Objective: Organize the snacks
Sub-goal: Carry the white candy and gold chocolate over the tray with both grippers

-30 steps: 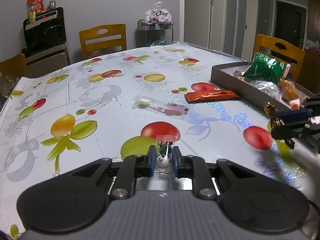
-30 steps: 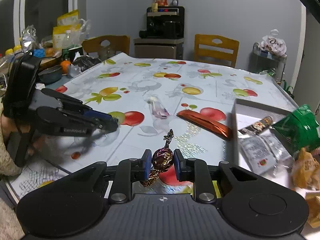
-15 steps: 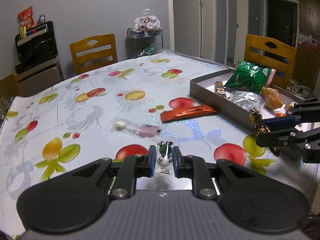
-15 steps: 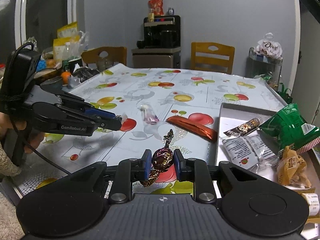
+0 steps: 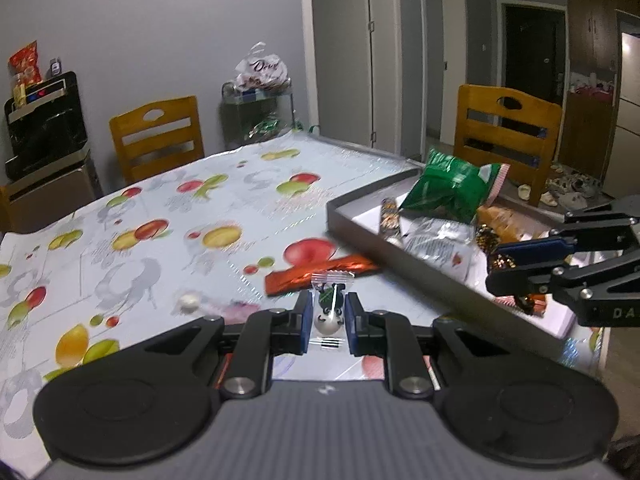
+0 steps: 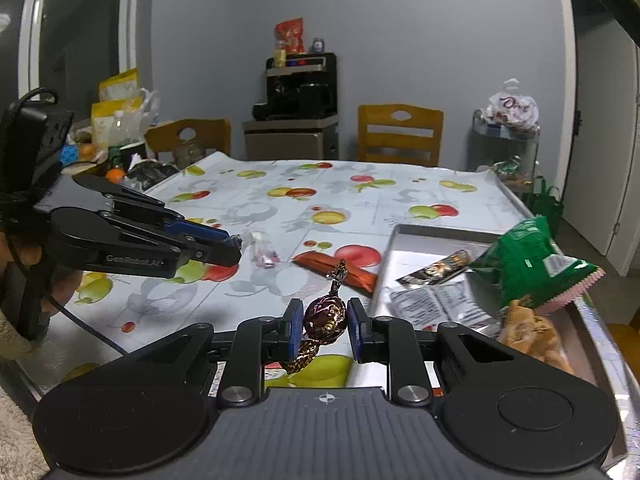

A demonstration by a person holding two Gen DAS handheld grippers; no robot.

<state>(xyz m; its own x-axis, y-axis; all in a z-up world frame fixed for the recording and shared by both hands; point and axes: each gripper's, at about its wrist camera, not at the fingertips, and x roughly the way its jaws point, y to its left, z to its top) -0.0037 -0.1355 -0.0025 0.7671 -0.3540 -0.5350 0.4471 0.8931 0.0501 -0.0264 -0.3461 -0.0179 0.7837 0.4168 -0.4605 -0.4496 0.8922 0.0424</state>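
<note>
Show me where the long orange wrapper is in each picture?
Left wrist view: the orange wrapper lies flat on the tablecloth, just beyond the left gripper, left of the grey tray.
Right wrist view: the orange wrapper lies mid-picture, just left of the tray's near corner.
Shared landmark: the green snack bag in the tray.

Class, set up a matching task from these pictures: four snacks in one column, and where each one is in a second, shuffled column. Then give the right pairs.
Things:
1. foil-wrapped chocolate
2. panda lollipop
3. green bag
4. orange bar

Places:
A. lying on the tablecloth, beside the tray
B. in the tray
C. between the fingers of the left gripper
D. between the fingers of the right gripper

Pairs: 1-D, 2-C, 3-B, 4-A
</note>
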